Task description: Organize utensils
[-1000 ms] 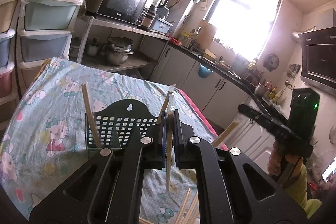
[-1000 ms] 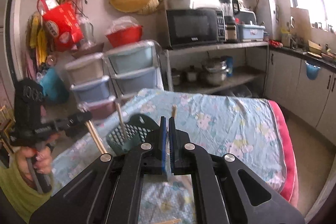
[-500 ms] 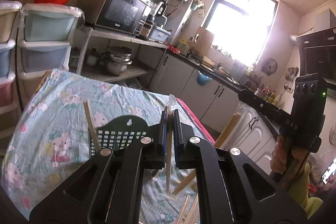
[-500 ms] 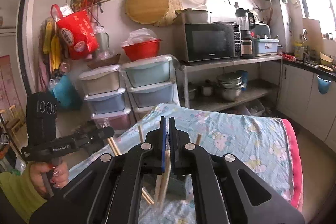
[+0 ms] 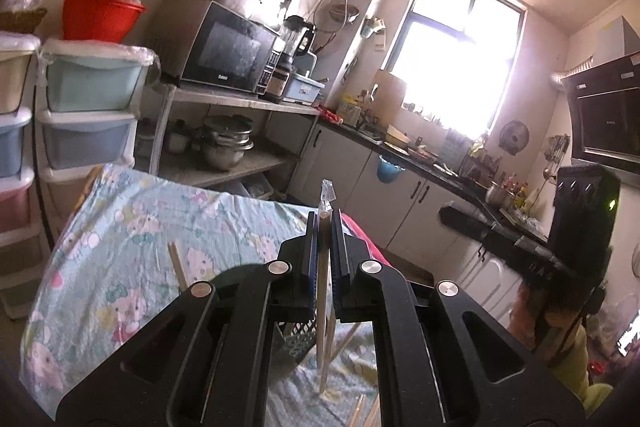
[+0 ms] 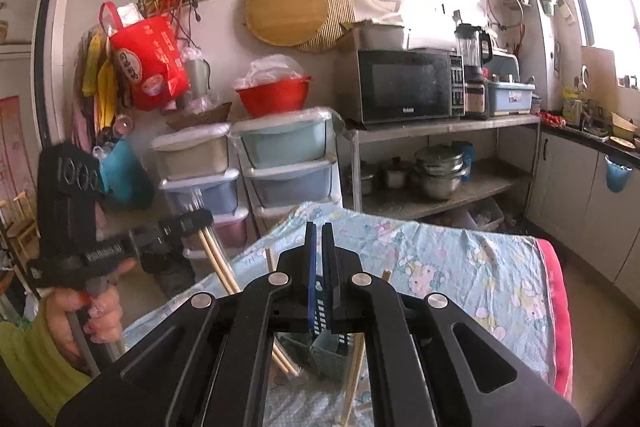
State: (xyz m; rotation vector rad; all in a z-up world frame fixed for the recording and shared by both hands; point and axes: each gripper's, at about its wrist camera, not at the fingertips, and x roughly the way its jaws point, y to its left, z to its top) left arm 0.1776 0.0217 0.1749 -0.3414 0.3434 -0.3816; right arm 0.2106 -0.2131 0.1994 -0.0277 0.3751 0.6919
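Observation:
My left gripper [image 5: 324, 227] is shut on a pair of wrapped wooden chopsticks [image 5: 323, 307], held upright above the table; it also shows at the left of the right wrist view [image 6: 200, 223] with the chopsticks [image 6: 218, 261] slanting down. The dark green mesh utensil basket [image 5: 298, 337] sits below, mostly hidden by my fingers; in the right wrist view it [image 6: 328, 347] shows behind the jaws. One chopstick [image 5: 176, 265] stands in it. My right gripper [image 6: 321, 239] is shut, and a chopstick [image 6: 354, 375] hangs below it; the grip itself is hidden.
The table has a blue cartoon-print cloth [image 5: 132, 227] with a red edge [image 6: 556, 307]. Loose chopsticks [image 5: 362, 409] lie on it near me. Stacked plastic drawers [image 6: 280, 163], a shelf with a microwave [image 6: 400, 87] and pots, and kitchen cabinets [image 5: 400, 195] stand beyond.
Both grippers have risen and tilted up, so the basket has sunk behind the fingers. The left gripper still holds its chopsticks. The chopstick in the right gripper now hangs lower.

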